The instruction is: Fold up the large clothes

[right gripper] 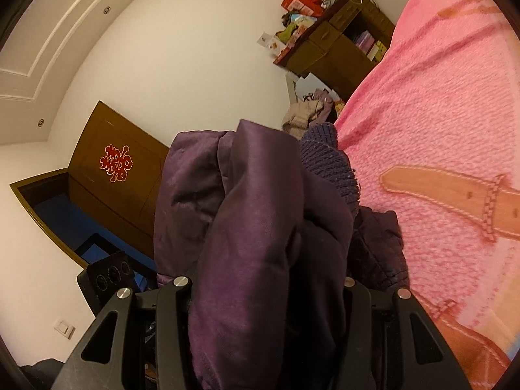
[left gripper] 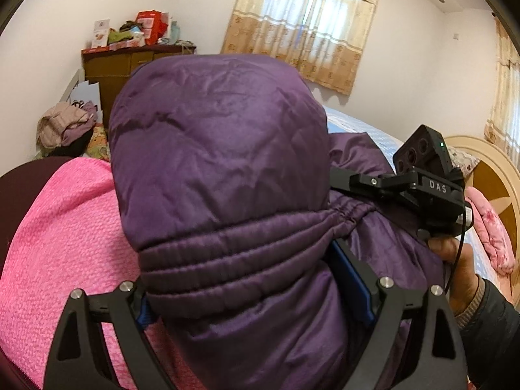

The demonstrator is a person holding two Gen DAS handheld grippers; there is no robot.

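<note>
Purple padded jacket was lifted in a bulky bundle above the pink blanket on the bed, gathered between both grippers. Left gripper stood spread wide, yet its pads pressed the thick quilted waist section from both sides, so it was holding the jacket. Right gripper sat at a middling spread, pinching a thick fold of the same jacket, a ribbed cuff poking out beyond it. From the left wrist view the right gripper clamped the gathered elastic hem beside a person's hand. Step in hand looked like carrying or turning the jacket to lay it out; folding proper seemed not yet begun. Next move probably calls for lowering it flat onto the blanket and spreading the hem. Blanket offered open room; bed edge lay to the left, toward the cabinet, a clothes pile and the door.
</note>
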